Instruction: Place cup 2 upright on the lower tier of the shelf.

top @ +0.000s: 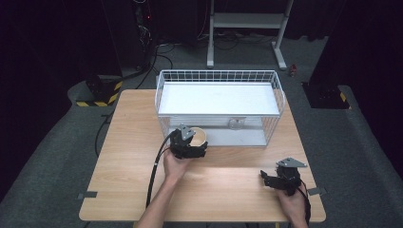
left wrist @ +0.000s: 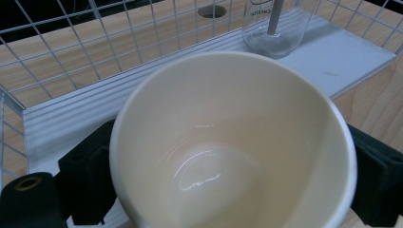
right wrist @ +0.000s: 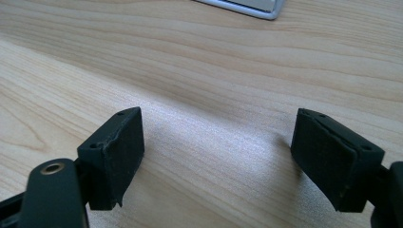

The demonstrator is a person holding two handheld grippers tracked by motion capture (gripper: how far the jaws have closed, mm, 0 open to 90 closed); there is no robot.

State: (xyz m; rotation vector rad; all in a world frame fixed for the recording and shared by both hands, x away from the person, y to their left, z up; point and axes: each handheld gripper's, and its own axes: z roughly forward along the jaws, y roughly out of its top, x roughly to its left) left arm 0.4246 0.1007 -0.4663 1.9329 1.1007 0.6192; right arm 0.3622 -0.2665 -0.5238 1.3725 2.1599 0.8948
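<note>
A cream cup [top: 200, 136] sits between the jaws of my left gripper [top: 196, 145], at the open front of the white wire rack [top: 218, 72]. In the left gripper view the cup [left wrist: 228, 142] faces the camera mouth-first, empty, and both black pads [left wrist: 88, 175] press on its sides; my left gripper [left wrist: 228, 180] is shut on it, over the front edge of the rack's lower shelf [left wrist: 337, 59]. My right gripper [top: 267, 180] rests near the table's front right, apart from the rack. Its jaws stand wide open over bare wood, with nothing between them [right wrist: 218, 156].
A clear glass jar [left wrist: 273, 28] stands on the lower shelf just behind the cup, also seen under the rack's white top shelf [top: 235, 124]. Wire walls [left wrist: 71, 57] close the rack's sides and back. A corner of the lower shelf [right wrist: 247, 5] lies ahead of the right gripper.
</note>
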